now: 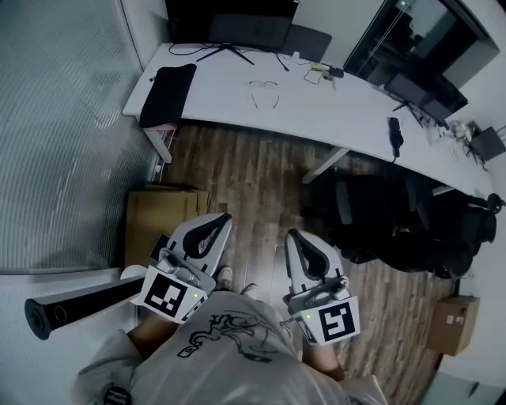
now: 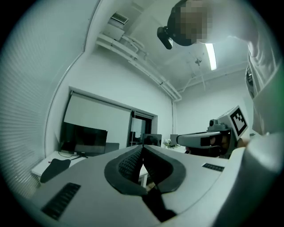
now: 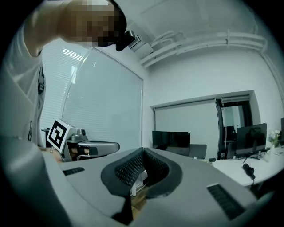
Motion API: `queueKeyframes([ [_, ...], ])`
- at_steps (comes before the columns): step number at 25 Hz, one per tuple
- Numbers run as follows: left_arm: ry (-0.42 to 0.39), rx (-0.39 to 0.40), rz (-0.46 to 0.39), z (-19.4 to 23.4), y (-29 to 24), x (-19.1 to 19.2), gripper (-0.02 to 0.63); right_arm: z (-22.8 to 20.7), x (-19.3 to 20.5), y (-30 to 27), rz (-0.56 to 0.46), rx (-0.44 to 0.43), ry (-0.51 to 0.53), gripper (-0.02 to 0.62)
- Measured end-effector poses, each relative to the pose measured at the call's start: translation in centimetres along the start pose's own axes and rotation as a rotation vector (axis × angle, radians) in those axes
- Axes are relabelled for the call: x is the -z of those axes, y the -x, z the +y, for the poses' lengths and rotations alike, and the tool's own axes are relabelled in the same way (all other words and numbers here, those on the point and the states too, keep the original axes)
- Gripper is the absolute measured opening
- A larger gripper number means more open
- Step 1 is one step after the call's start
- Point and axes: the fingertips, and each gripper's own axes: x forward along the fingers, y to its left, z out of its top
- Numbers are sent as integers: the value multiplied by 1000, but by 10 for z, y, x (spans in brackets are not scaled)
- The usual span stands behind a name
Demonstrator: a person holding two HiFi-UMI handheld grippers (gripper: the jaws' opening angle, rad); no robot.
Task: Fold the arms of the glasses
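Resting level in front of the person's chest, the left gripper point(image 1: 222, 219) has its dark ribbed pads pressed together at the tips, and the left gripper view shows nothing caught between them, only the room beyond. Just beside it the right gripper point(image 1: 295, 236) is closed the same way, its two pads meeting in a narrow seam with nothing held. Each one carries a white cube with a black square marker at its rear, close to the person's light shirt point(image 1: 229, 352), which bears a dark line drawing. The two grippers sit side by side, apart from each other, over a wooden floor point(image 1: 261, 182). On that floor to the left lies a flat cardboard box point(image 1: 162, 221), and nearer the person a long black cylinder point(image 1: 71, 304) juts out to the left. To the right stands a black office chair point(image 1: 371, 213), and a smaller cardboard box point(image 1: 452, 323) sits further off in the right corner. Well away from both grippers, across the floor, runs a long white bench point(image 1: 332, 103). The glasses point(image 1: 265, 93) lie on it near its left end, thin-framed, with both arms appearing spread out from the front and pointing towards the person. A black cloth case point(image 1: 168, 95) lies to their left at the edge of the bench, a dark monitor point(image 1: 229, 20) stands behind them, and a black headset point(image 1: 395, 136) rests further along to the right.
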Motion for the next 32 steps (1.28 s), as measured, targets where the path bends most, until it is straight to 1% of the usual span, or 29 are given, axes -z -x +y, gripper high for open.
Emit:
queueKeyframes([
  [5, 21, 22, 10, 14, 8, 4, 20, 12, 1, -15, 6, 16, 5, 10],
  [8, 32, 35, 20, 22, 7, 6, 20, 11, 2, -22, 20, 35, 1, 9],
  [12, 38, 40, 27, 27, 3, 10, 20, 3, 8, -26, 34, 50, -3, 9],
  [18, 29, 27, 24, 41, -19, 19, 20, -17, 17, -41, 27, 53, -4, 9],
  [24, 26, 24, 35, 54, -67, 22, 20, -61, 21, -65, 18, 48, -14, 9],
  [32, 2, 17, 49, 65, -160, 14, 20, -148, 15, -101, 7, 31, -28, 9],
])
